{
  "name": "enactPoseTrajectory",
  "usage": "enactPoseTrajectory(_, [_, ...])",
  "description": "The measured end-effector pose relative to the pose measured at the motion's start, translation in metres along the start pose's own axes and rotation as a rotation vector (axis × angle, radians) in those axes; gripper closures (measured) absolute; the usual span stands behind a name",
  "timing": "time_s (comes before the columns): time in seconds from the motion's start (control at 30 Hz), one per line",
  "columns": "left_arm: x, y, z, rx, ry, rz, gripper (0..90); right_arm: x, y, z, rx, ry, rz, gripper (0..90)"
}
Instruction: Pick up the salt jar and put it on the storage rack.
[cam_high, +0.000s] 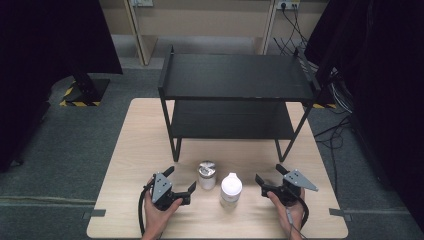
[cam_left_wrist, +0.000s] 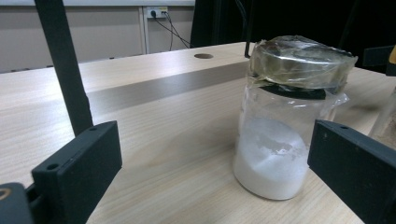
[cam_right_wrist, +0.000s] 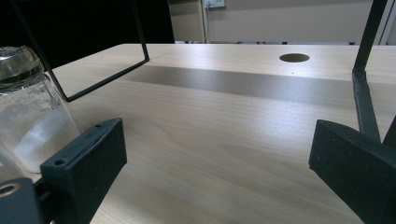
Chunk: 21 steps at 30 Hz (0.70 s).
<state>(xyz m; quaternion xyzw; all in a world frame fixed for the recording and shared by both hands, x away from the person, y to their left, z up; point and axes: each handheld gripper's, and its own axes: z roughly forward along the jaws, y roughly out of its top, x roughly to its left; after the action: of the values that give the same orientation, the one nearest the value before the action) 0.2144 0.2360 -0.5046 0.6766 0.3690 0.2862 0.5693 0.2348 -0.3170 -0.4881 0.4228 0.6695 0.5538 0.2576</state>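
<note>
Two glass jars stand on the wooden table in front of a black rack. The jar with a foil-wrapped metal lid holds white powder and fills the right half of the left gripper view. To its right stands a white-lidded jar. My left gripper is open just left of the metal-lidded jar, which stands ahead of its right jaw. My right gripper is open to the right of the white-lidded jar, with bare table between its jaws. A jar shows at that view's left edge.
The black two-tier rack takes up the back half of the table; its thin legs rise close ahead of both grippers. A round cable hole lies in the tabletop farther back. Cables run on the floor at right.
</note>
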Motion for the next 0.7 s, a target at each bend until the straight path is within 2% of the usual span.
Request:
enactPoseTrajectory(0.37, [0.002, 0.003, 0.003, 0.017, -0.038, 0.038, 2.0, -0.002, 0.001, 0.001, 0.003, 0.005, 0.007, 4.3])
enactPoseTrajectory(0.47, [0.003, 0.004, 0.006, 0.016, -0.05, 0.035, 2.5, -0.002, 0.001, 0.001, 0.003, 0.007, 0.011, 4.3])
enactPoseTrajectory(0.7, [0.002, 0.007, 0.018, 0.021, -0.107, 0.069, 3.0, -0.002, 0.001, 0.002, 0.004, 0.007, 0.011, 4.3])
